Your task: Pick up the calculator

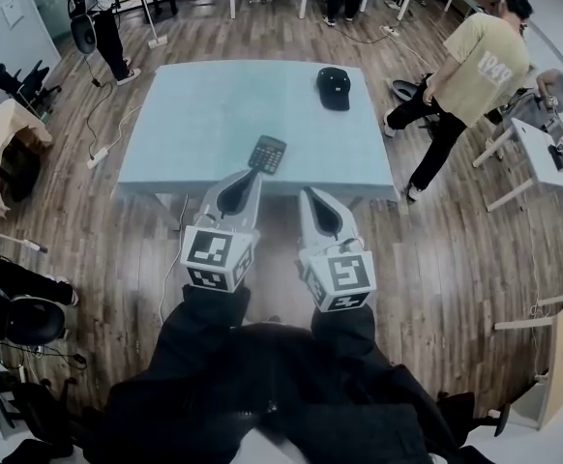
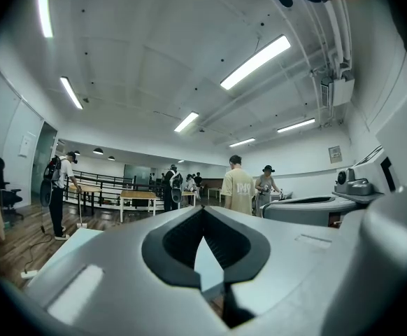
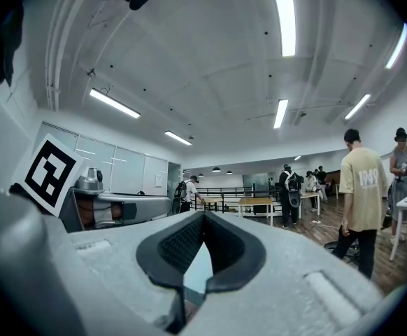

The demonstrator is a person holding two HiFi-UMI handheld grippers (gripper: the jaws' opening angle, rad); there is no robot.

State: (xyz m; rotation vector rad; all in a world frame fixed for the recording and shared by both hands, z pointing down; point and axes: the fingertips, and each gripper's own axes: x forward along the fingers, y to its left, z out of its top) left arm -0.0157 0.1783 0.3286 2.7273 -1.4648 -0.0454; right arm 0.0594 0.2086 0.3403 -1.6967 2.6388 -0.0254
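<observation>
Calculator (image 1: 267,154) lies flat near the front edge of the pale blue worktop (image 1: 194,114), just beyond the tip of the left gripper (image 1: 251,175), whose fingers are pressed together with nothing between them. Right gripper (image 1: 307,194), beside it at the worktop's front edge, likewise has its fingers closed and empty. Black cap (image 1: 334,87) sits farther back, well apart from the calculator.

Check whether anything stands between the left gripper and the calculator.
Nothing visible does. The calculator lies near the front edge of the table, just beyond the left gripper; the black cap sits farther back to the right, clear of that path.
</observation>
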